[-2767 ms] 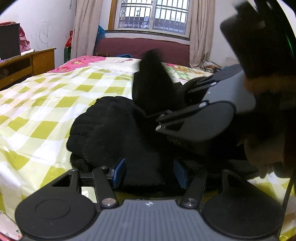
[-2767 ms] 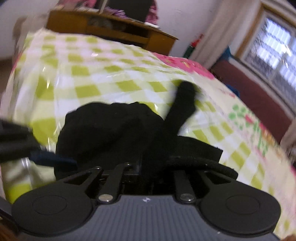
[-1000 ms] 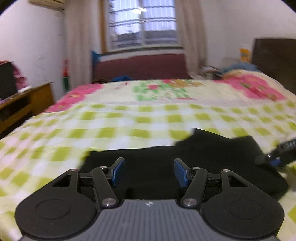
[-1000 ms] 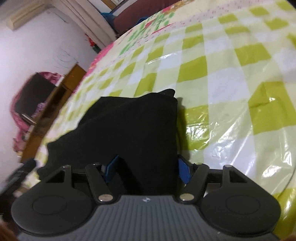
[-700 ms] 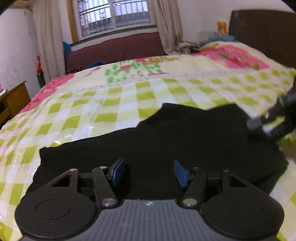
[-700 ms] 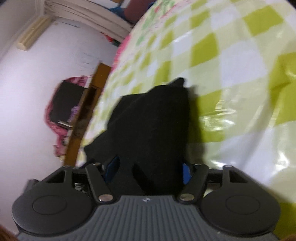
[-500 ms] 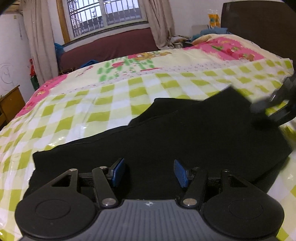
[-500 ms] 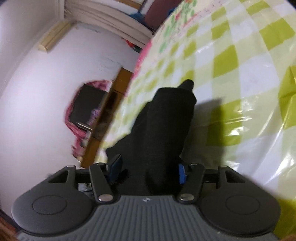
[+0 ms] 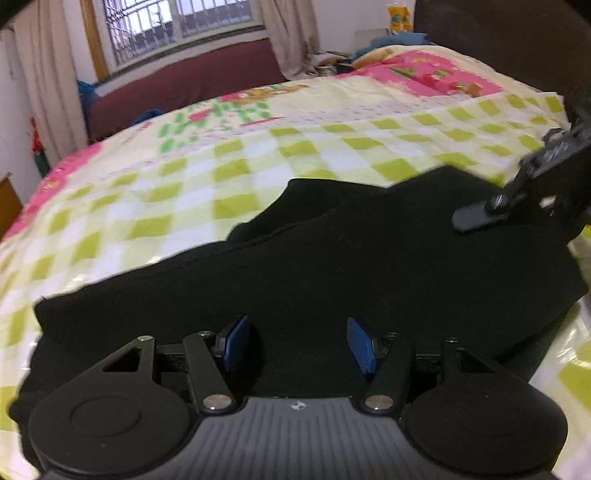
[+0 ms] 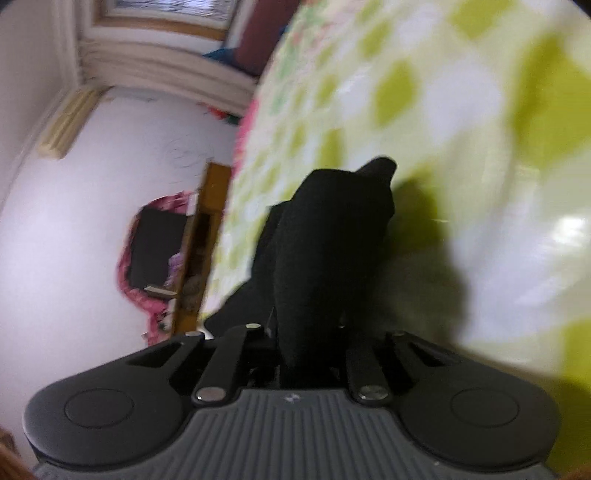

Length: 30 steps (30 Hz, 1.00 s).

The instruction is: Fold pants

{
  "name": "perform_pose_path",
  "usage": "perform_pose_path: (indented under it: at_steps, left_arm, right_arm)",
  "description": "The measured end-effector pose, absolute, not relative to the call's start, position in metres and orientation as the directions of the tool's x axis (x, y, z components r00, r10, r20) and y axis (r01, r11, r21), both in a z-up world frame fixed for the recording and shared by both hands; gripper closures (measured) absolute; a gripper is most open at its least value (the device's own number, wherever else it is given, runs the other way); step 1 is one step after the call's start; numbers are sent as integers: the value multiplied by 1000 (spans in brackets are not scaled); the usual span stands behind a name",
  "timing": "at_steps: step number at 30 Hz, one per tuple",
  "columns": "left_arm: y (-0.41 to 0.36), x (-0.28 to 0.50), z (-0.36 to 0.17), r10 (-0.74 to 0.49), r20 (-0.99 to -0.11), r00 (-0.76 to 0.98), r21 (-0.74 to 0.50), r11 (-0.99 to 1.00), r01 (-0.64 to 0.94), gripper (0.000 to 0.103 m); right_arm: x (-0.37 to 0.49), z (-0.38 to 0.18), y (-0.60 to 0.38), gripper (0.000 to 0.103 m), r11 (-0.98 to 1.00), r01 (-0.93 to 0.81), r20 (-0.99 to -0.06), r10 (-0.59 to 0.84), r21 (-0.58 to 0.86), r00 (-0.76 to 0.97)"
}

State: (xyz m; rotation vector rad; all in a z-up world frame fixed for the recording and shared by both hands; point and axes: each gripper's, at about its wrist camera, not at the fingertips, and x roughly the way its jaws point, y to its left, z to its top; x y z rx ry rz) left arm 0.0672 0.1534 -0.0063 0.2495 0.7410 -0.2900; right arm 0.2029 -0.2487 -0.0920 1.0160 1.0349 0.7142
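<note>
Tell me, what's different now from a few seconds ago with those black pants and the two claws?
The pants, bunched in a heap before, now lie spread across the checked cover. The right gripper has just been closing and now pinches one end of the cloth. The left gripper has come in low over the pants, its jaws open as before.

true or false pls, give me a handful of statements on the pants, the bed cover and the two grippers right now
1. The black fabric pants lie on a green-and-white checked glossy bed cover. True.
2. The left gripper is clamped on the pants. False: its blue fingers stand apart over the cloth, not pressing it.
3. The right gripper has just closed on a fold of the pants. True.
4. The pants are blue denim. False: they are black.
5. A barred window shows behind the bed. True.
6. The right gripper is out of the left wrist view. False: it shows at the right edge.
</note>
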Motion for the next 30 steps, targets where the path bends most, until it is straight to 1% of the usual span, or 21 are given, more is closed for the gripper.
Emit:
perform_pose_path:
  at_steps: [3,5,7,8,10,12,15,17,18,20,23,25,26,28,30]
  left_arm:
    - [131,65,-9,-237,-686,688,90,911,403,31]
    - [115,65,-11,-292,-678,674,65,890,451,31]
    - [101,65,-12,-327,-669,667,71,866,496,30]
    - [96,66,-14,-335,-666,666,79,856,510,30]
    - [91,67,-15,-339,-659,671,96,848,522,30]
    - [94,70,-13,-338,-652,678,86,856,510,30]
    - [107,73,-9,-313,-635,706,78,883,462,30]
    - [115,76,-12,-262,-630,731,95,908,407,30]
    - [118,78,-13,-253,-628,736,86,917,389,30]
    - [123,78,-15,-255,-625,738,64,925,374,30]
    - [121,75,-16,-240,-618,748,83,927,366,29]
    - [120,75,-17,-238,-616,751,81,929,361,28]
    - [120,76,-18,-239,-616,751,77,930,359,28]
    - [121,77,-17,-244,-617,749,70,930,360,27]
    - [121,78,-17,-247,-617,747,66,930,362,27]
  right_arm:
    - [194,-85,-274,90,451,-14,-408,820,893,400]
    - [185,-79,-290,90,510,-1,-464,784,860,412]
    - [175,-72,-301,89,573,4,-523,744,820,416]
    - [171,-68,-306,88,605,4,-552,723,796,415]
    - [161,-61,-316,86,632,12,-579,702,775,415]
    - [158,-52,-321,74,681,21,-625,659,732,417]
    - [151,-30,-322,74,753,17,-672,577,658,464]
    - [158,-7,-313,74,815,-53,-682,516,576,519]
    - [165,0,-308,74,829,-98,-673,510,550,536]
    - [188,14,-291,74,829,-173,-642,527,531,556]
    - [232,30,-256,73,802,-291,-580,584,522,568]
    - [257,26,-240,68,768,-361,-565,636,529,526]
    - [274,19,-228,62,763,-378,-586,646,525,489]
    - [299,2,-213,62,747,-378,-609,665,547,431]
    - [314,-16,-210,62,716,-358,-609,698,599,377]
